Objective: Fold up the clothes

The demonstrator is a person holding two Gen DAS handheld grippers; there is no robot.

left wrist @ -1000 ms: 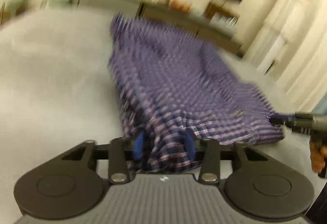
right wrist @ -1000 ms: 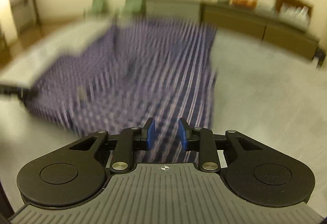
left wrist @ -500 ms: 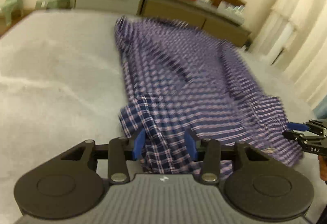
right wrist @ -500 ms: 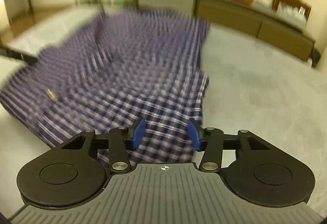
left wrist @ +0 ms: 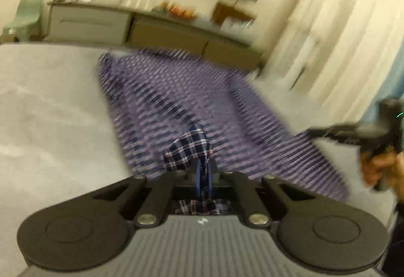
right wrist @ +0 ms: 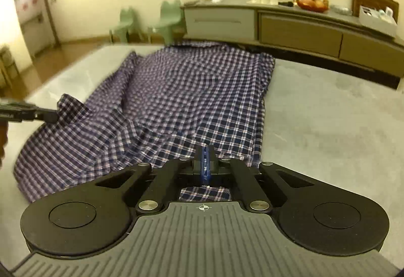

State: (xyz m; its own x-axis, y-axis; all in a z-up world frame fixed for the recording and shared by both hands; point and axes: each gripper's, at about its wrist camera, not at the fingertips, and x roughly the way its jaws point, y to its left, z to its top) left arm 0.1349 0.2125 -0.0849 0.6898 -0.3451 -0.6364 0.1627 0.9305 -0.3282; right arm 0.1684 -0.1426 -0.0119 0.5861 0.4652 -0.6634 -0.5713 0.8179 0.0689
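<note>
Half a second ago both pairs of tongs stood apart over the near hem; now both are pinched together on cloth. The left tongs (left wrist: 202, 176) grip a bunched corner of the plaid shirt (right wrist: 192, 90), which sticks up at centre frame in the left wrist view. The right tongs (right wrist: 205, 166) clamp the near hem at lower centre of their own view. The shirt lies spread on the grey bed (right wrist: 328, 130), running from the lower left toward the upper middle, now more rumpled near the tongs. Beyond the bed stand a long sideboard (right wrist: 290, 24) and two green chairs (right wrist: 169, 17) at upper centre. Nothing lies between tongs and shirt.
</note>
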